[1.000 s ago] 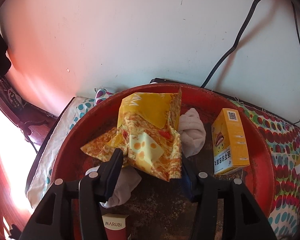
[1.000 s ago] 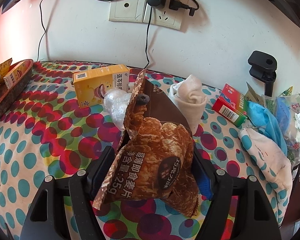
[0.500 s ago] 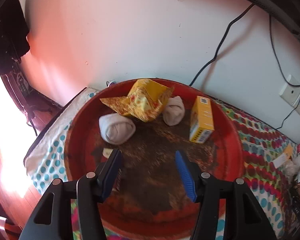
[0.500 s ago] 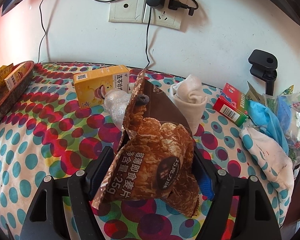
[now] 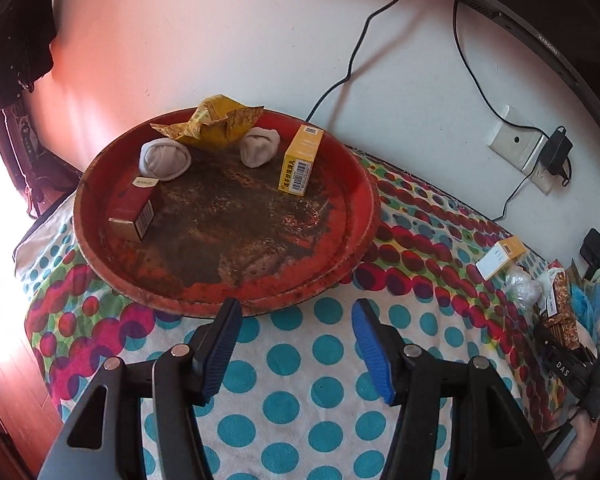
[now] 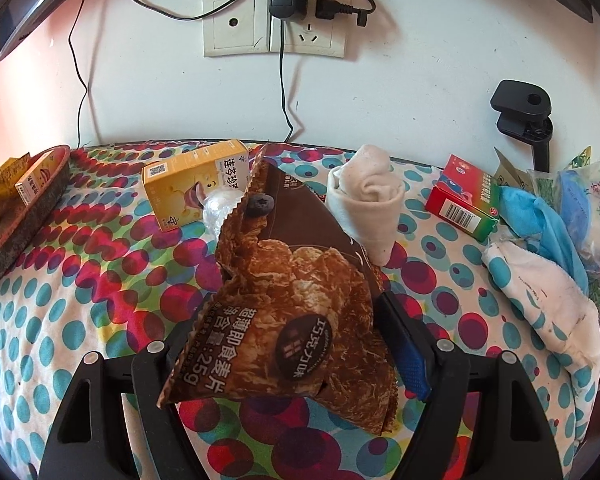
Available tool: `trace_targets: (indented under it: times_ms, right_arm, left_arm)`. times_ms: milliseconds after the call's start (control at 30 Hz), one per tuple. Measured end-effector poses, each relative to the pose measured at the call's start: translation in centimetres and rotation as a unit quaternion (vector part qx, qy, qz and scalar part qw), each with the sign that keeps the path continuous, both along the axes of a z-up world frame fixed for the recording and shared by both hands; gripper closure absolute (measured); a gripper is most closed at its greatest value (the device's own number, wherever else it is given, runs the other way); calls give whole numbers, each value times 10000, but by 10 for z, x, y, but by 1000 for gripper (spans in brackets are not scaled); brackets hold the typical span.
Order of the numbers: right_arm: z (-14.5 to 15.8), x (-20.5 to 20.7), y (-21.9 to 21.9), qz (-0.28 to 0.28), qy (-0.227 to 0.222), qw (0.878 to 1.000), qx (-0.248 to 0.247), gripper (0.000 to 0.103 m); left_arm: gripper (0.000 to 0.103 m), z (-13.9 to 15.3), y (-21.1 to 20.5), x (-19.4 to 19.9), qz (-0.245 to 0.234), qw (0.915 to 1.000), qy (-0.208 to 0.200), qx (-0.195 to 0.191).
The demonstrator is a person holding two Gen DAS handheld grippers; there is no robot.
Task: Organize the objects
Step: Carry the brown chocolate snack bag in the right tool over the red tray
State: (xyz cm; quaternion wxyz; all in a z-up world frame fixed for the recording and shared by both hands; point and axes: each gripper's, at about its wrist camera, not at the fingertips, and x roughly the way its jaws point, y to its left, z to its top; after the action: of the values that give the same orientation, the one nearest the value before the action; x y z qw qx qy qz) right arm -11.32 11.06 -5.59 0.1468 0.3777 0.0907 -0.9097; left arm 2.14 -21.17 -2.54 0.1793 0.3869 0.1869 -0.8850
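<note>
- My left tongs [image 5: 296,320] are empty, their jaws opening with nothing between them, poised over the spotted cloth [image 5: 300,400] just short of the red tray's [image 5: 356,216] near rim.
- On that tray, from the left: a dark red box [image 5: 134,210] lying flat, a rolled pale sock [image 5: 164,158], a crumpled yellow packet [image 5: 216,122] at the far rim, a second rolled sock [image 5: 260,145], and an upright yellow box [image 5: 302,160].
- Past the tray to the right, another yellow box [image 5: 500,257] lies on the cloth near the wall.
- My right tongs [image 6: 296,340] are clamped on a brown snack bag [image 6: 288,312], which stands up between the pads and clear of the cloth.
- Behind the bag, left to right: a yellow carton [image 6: 188,182] on its side, a clear crinkled wrapper [image 6: 220,210] touching it, a rolled cream sock [image 6: 366,200], and a red-and-green box [image 6: 466,196].
- At the far right lie a blue cloth [image 6: 540,216] and a white spotted one [image 6: 548,296], heaped beside some plastic bags [image 6: 596,200].
</note>
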Motion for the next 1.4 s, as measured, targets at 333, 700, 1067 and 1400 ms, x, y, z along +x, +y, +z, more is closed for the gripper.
trace_targets:
  times_ms: [333,700,1067,1400]
  right_arm:
    - [5,7,-5,-18,227,9996,186,43]
    - [13,15,-9,-53,184,9995,270,44]
    - [37,40,-20,-24,86,9999,-120,44]
    - [60,69,-75,634,34,9974,-327,43]
  left_arm:
    - [44,-3,-22,4,331,9975,32,-618]
    - [44,-7,-28,2,369,9960,-41,-815]
    - [44,-10,-29,-2,270,9968,-115,-745]
    - [44,-9,-44,3,427,9974,-47,-576]
